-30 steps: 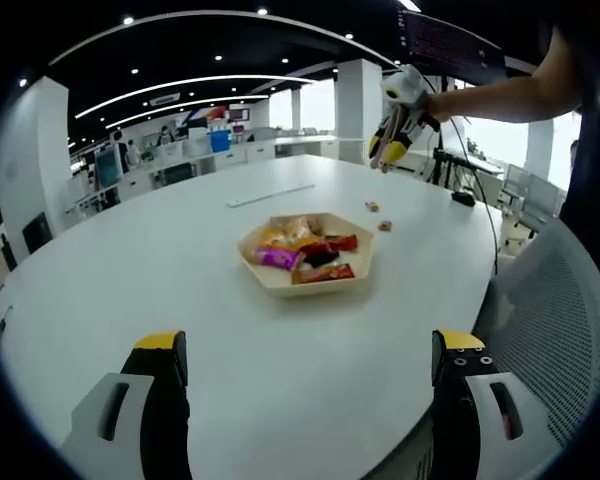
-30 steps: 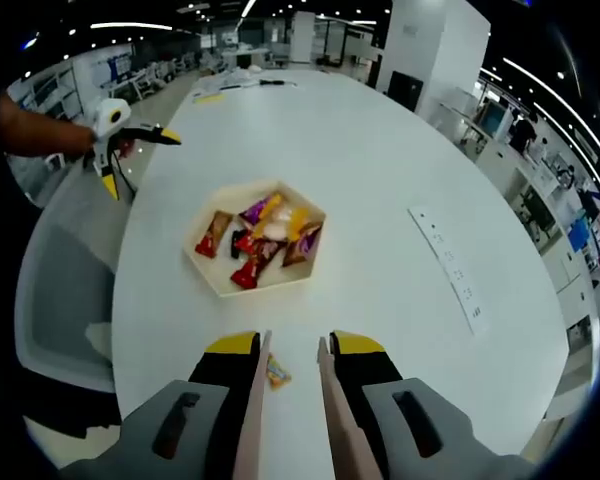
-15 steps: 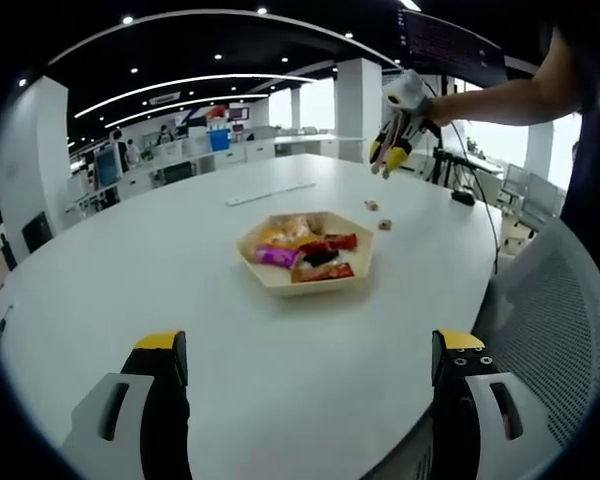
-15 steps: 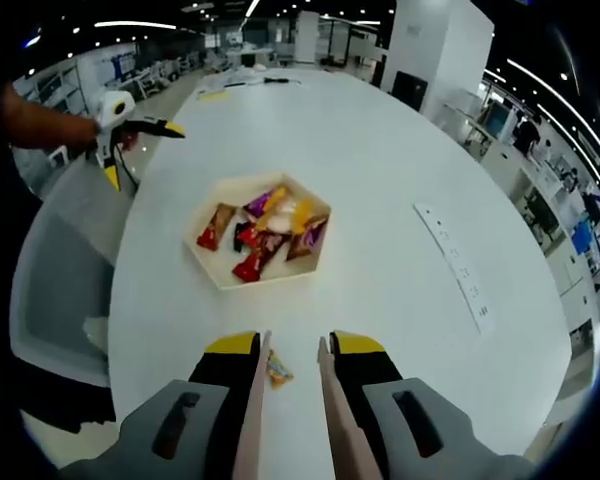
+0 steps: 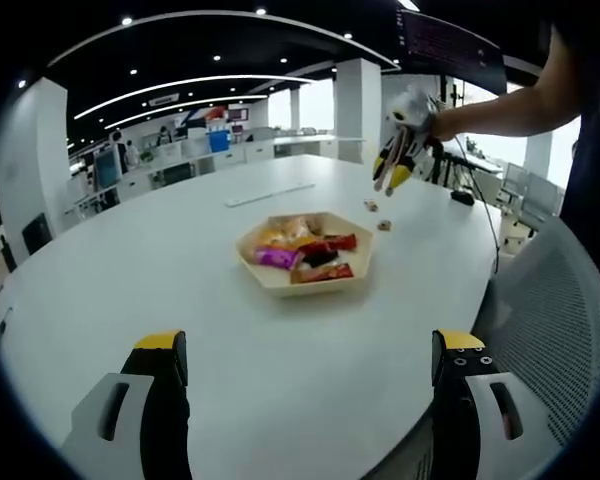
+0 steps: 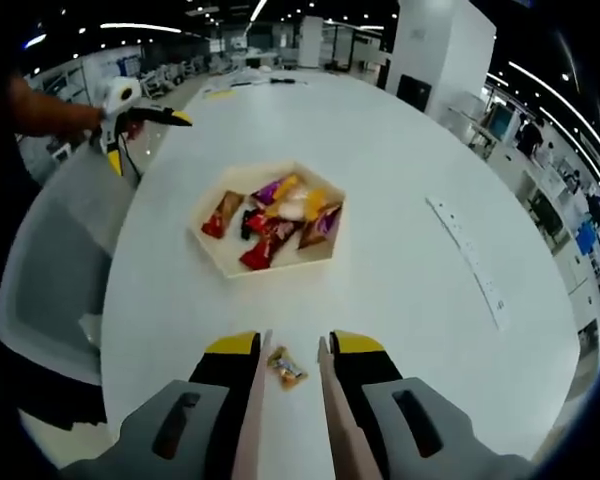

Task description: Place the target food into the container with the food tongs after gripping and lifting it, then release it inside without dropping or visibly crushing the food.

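Your right gripper (image 6: 292, 345) is clamping the food tongs (image 6: 290, 420), tips parted, the wrapped candy (image 6: 286, 367) lying between them. The container (image 6: 268, 222) sits ahead. Your left gripper (image 5: 310, 350) is gaping wide.

I see a small orange-wrapped candy (image 6: 286, 368) lying flat on the white table, between the tongs' (image 6: 291, 352) tips, well short of the hexagonal tray (image 6: 212, 252) of wrapped snacks.

The tabletop (image 6: 400, 190) is plain white. The hexagonal tray (image 6: 208, 243) is pale beige; its snack packets (image 6: 275, 215) are red, orange, yellow and purple. The right hand-held gripper (image 6: 292, 352) has grey jaws with yellow tips. The wrapped candy (image 6: 286, 368) is orange.
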